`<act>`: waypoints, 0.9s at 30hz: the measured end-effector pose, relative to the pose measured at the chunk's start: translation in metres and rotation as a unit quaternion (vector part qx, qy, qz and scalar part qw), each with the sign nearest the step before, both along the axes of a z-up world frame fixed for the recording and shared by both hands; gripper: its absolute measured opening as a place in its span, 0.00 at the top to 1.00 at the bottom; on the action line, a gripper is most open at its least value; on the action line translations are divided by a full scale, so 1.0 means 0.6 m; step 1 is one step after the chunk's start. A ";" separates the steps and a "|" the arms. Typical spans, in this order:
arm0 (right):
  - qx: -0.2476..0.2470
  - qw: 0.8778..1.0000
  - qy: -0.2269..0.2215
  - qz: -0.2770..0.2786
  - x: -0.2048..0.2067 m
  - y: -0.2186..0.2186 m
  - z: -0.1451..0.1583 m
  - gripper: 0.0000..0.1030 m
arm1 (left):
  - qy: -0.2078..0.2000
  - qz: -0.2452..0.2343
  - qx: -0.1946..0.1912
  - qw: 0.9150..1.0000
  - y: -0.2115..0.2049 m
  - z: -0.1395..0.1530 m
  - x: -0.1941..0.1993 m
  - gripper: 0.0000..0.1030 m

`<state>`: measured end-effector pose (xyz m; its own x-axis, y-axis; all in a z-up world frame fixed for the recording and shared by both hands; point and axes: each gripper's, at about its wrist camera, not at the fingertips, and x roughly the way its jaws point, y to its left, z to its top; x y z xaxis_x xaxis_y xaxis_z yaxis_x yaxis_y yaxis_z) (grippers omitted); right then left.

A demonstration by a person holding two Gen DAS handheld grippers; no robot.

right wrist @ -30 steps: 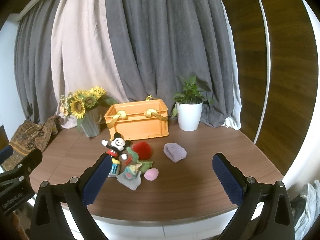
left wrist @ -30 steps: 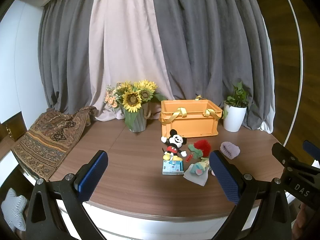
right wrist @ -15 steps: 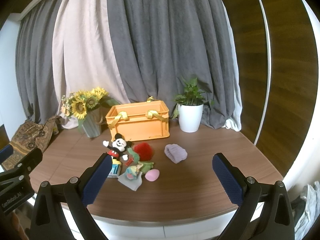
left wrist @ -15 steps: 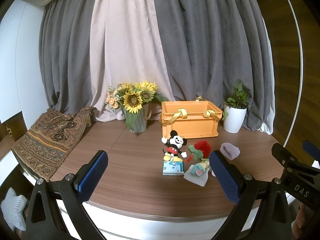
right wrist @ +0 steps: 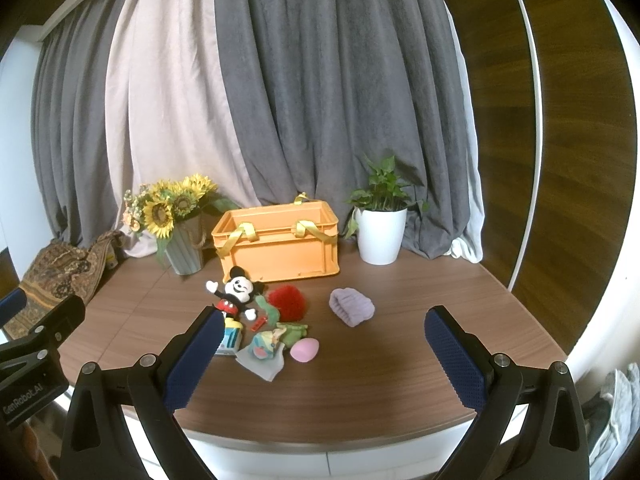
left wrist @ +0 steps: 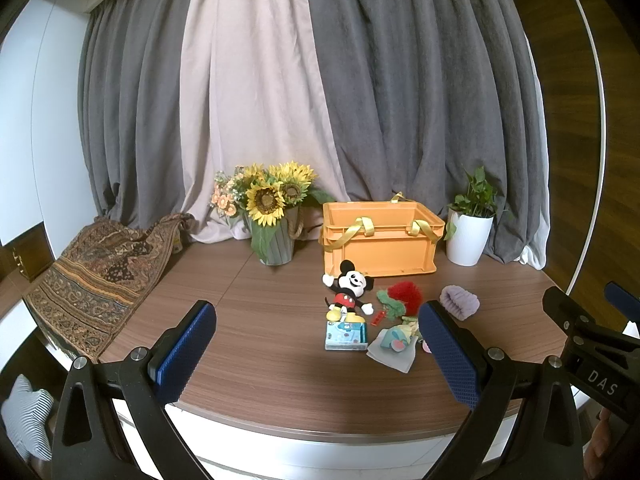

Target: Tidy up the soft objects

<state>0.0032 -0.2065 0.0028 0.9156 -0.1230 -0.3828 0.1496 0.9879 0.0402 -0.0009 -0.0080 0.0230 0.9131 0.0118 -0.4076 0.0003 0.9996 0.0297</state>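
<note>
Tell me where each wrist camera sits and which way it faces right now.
Left wrist: behind the open left gripper, facing the orange crate across the table; right gripper's body shows at its right edge.
Right wrist: behind the open right gripper, same heading; left gripper's body at its left edge.
Shared: crate, Mickey Mouse plush, purple knit hat.

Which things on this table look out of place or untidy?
The soft toys lie in a loose heap in front of the orange crate, not in it: the mouse plush lies tilted, and the purple knit piece sits apart to the right.
</note>
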 end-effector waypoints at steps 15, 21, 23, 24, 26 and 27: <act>0.006 0.999 0.032 0.006 0.018 0.003 -0.031 0.01 | 0.039 0.001 -0.025 0.999 0.008 -0.046 0.022 0.00; 0.020 0.999 0.050 0.000 0.055 0.007 -0.055 0.01 | 0.046 0.003 -0.027 0.999 0.016 -0.067 0.066 0.00; 0.020 0.998 0.056 -0.004 0.072 0.011 -0.064 0.01 | 0.048 -0.001 -0.028 0.998 0.019 -0.077 0.089 0.00; 0.018 0.998 0.061 -0.006 0.081 0.013 -0.069 0.02 | 0.052 -0.004 -0.028 0.998 0.020 -0.081 0.102 0.00; 0.016 0.997 0.070 -0.011 0.100 0.018 -0.078 0.02 | 0.059 -0.011 -0.033 0.998 0.022 -0.092 0.126 0.00; 0.016 0.997 0.073 -0.012 0.109 0.019 -0.084 0.02 | 0.061 -0.013 -0.034 0.997 0.023 -0.097 0.137 0.00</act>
<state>0.0683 -0.1952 -0.0477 0.8472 -0.1294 -0.5152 0.1795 0.9826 0.0483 0.0813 0.0056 -0.0354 0.8563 -0.0416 -0.5148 0.0250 0.9989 -0.0392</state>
